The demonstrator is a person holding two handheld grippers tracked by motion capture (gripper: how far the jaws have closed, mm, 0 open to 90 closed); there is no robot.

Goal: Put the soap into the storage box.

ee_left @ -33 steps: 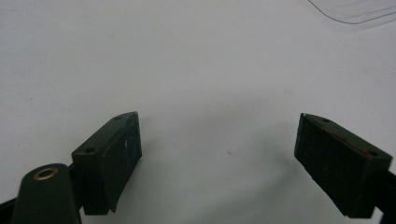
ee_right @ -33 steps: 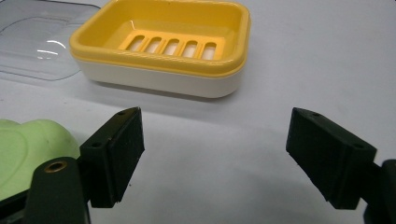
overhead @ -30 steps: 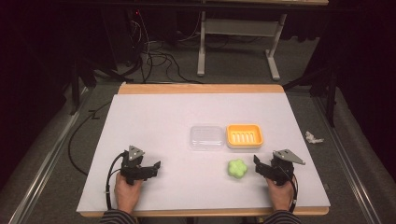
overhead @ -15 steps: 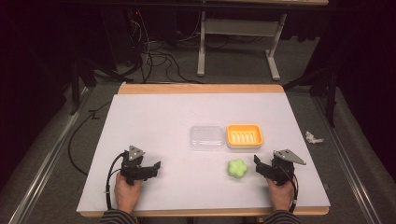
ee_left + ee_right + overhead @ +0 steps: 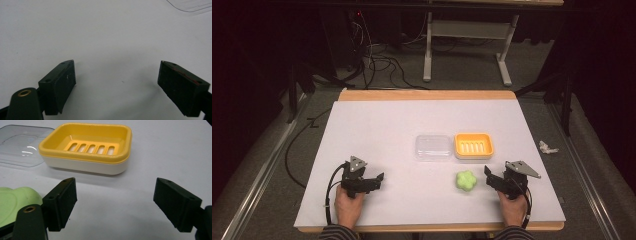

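Soap first: the pale green flower-shaped soap bar lies on the white worktop toward its near right corner, just beside my right hand-held gripper and not touching it. That gripper rests low on the surface with its jaws spread wide and empty; in the right gripper view the soap sits off to the left, outside the jaws. The yellow plastic soap dish with a slotted insert on a white base stands just behind the soap, and a clear plastic lid lies flat against its left side.

I judge the step in hand to be picking up the soap for the dish. To do it well I would swing the right gripper left until the bar sits centred between the pads, come down square, and close gently, since a lobed soap will likely slip if pinched off-centre. Then lift clear of the dish rim before lowering into the insert.

My left hand-held gripper rests near the near left corner, jaws wide, nothing between them.

The worktop is a white sheet with a wooden strip along the far edge. Beyond it are dark grey carpet, trailing black cables, a metal frame, and a crumpled white scrap on the floor to the right.
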